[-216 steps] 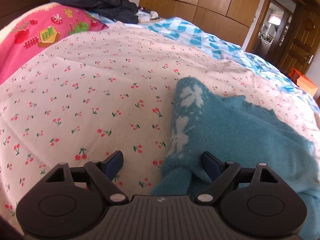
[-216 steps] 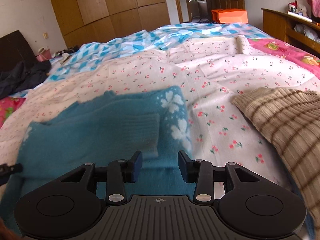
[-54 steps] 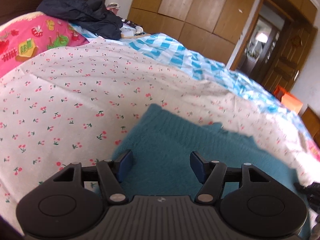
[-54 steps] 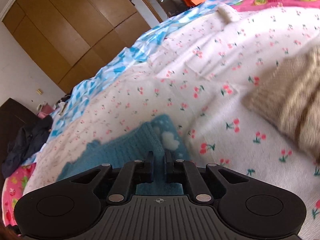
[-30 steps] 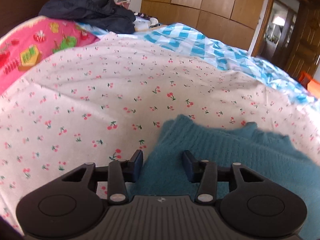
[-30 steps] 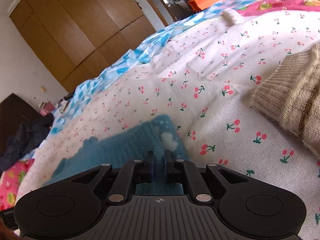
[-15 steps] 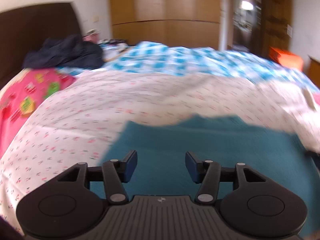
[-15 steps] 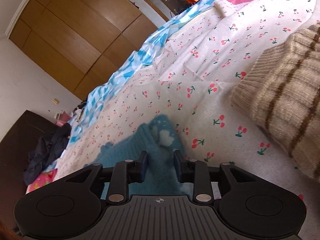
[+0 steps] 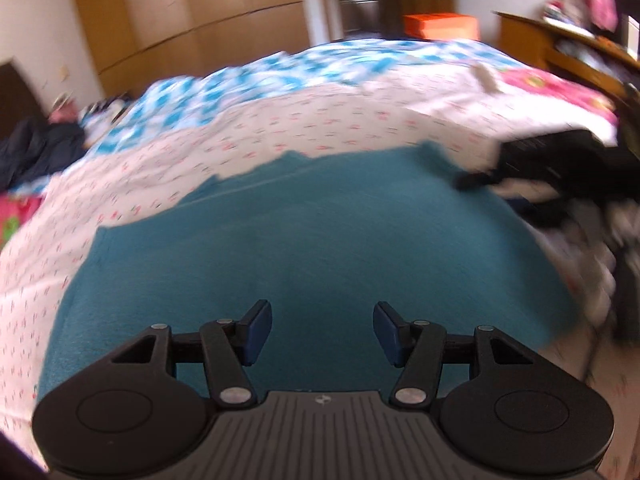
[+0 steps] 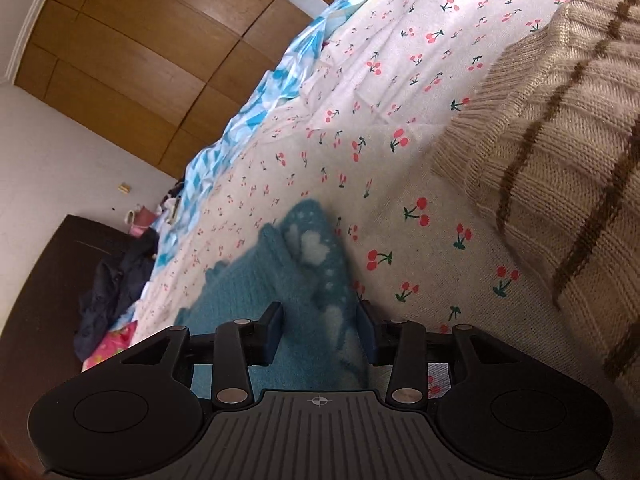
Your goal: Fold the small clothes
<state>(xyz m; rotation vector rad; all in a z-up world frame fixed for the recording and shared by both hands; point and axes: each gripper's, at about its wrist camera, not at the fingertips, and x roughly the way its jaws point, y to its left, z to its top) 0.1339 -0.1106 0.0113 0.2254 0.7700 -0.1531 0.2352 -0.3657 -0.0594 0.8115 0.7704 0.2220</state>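
The teal sweater point(image 9: 320, 248) is lying spread on the cherry-print sheet point(image 9: 280, 120), directly beneath and ahead of the left gripper point(image 9: 322, 330), whose jaws are standing well apart with nothing between them. That view is blurring, so the gripper seems to be swinging as it looks across the knit; beyond its right finger the black body of the other tool is showing at the sweater's far edge.

The right gripper point(image 10: 320, 330) is also gaping, its jaws apart and straddling a folded edge of the sweater point(image 10: 296, 280) where the pale flower pattern is showing. The cloth is passing between the fingers, but they are not pinching it. Just off the right finger the sheet point(image 10: 400, 240) is lying bare, and farther out to the right a beige striped knit point(image 10: 560, 160) is waiting, apart from the teal one.

By my reading, the step in hand is a release between folds: both tools are sitting open over a sweater that is looking partly folded. The next move is probably calling for each gripper to close on a matching edge or corner, lift together, and carry that edge over the body.
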